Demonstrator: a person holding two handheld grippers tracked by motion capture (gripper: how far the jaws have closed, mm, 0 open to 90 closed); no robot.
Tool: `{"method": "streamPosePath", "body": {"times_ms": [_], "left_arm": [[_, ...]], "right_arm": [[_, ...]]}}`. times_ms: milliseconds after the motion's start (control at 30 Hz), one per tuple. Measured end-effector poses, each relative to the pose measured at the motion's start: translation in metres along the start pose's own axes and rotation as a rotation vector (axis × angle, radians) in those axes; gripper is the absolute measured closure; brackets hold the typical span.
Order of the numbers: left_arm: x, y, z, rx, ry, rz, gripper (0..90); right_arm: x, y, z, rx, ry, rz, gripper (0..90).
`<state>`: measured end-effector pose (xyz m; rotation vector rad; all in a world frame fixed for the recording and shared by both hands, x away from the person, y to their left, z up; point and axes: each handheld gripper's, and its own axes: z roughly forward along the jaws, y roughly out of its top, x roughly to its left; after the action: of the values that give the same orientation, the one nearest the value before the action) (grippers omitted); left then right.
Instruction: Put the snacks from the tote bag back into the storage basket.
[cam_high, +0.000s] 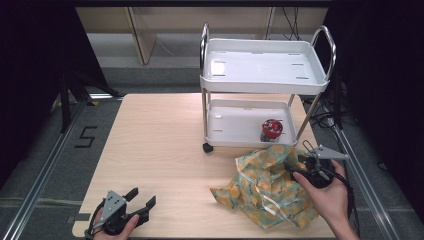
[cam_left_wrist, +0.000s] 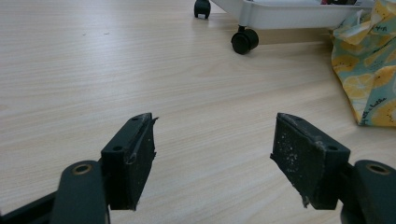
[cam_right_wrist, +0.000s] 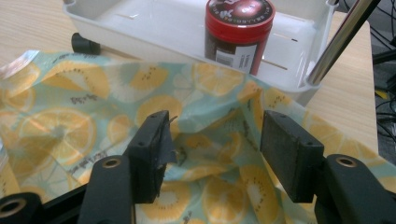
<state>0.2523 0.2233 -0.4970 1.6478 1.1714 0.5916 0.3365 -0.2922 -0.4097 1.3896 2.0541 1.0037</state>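
Wooden table (cam_high: 160, 145) lies bare by spread left claw (cam_high: 141, 201); right claw (cam_right_wrist: 212, 140) parted over bag (cam_high: 265, 187)

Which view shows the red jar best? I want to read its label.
The right gripper view: the red jar stands close, label facing the camera. The high view shows it small on the cart's lower shelf; the left gripper view barely catches it.

Fruit-print bag (cam_left_wrist: 366, 70) cut off at frame edge; jar (cam_right_wrist: 239, 32) label unreadable.

White cart (cam_high: 265, 80), perhaps a tin (cam_high: 271, 129).
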Motion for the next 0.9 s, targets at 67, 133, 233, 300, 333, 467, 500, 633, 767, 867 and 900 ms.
{"method": "streamPosePath", "body": {"times_ms": [67,133,233,300,333,467,500,633,767,867,900], "left_arm": [[0.0,0.0,0.0,-0.003,-0.001,-0.001,29.2],[0.0,0.0,0.0,0.0,0.001,-0.002,29.2],[0.0,0.0,0.0,0.0,0.002,-0.001,29.2],[0.0,0.0,0.0,-0.001,0.002,-0.003,29.2],[0.0,0.0,0.0,-0.001,0.003,-0.003,29.2],[0.0,0.0,0.001,-0.002,0.002,-0.002,29.2],[0.0,0.0,0.0,-0.003,0.002,-0.002,29.2],[0.0,0.0,0.0,-0.002,0.004,-0.001,29.2],[0.0,0.0,-0.001,0.003,0.006,0.0,29.2],[0.0,0.0,0.0,-0.003,0.002,0.001,29.2],[0.0,0.0,0.0,-0.003,0.003,-0.001,29.2]], "right_arm": [[-0.001,-0.003,-0.001,-0.017,-0.004,-0.022,43.5],[0.0,-0.007,-0.004,-0.015,-0.001,-0.013,43.2],[-0.001,-0.01,-0.006,-0.021,-0.002,-0.019,43.1],[-0.002,-0.013,-0.008,-0.028,-0.006,-0.025,42.9],[-0.003,-0.013,-0.009,-0.032,-0.006,-0.043,42.8],[-0.001,-0.018,-0.013,-0.034,0.002,-0.029,42.4],[0.0,-0.019,-0.014,-0.028,-0.004,-0.029,42.3],[0.001,-0.026,-0.018,-0.045,0.008,-0.05,42.0],[0.003,-0.034,-0.021,-0.04,0.003,-0.042,41.8],[0.005,-0.04,-0.023,-0.062,0.016,-0.042,41.6],[0.005,-0.042,-0.024,-0.069,0.018,-0.045,41.5]]}}
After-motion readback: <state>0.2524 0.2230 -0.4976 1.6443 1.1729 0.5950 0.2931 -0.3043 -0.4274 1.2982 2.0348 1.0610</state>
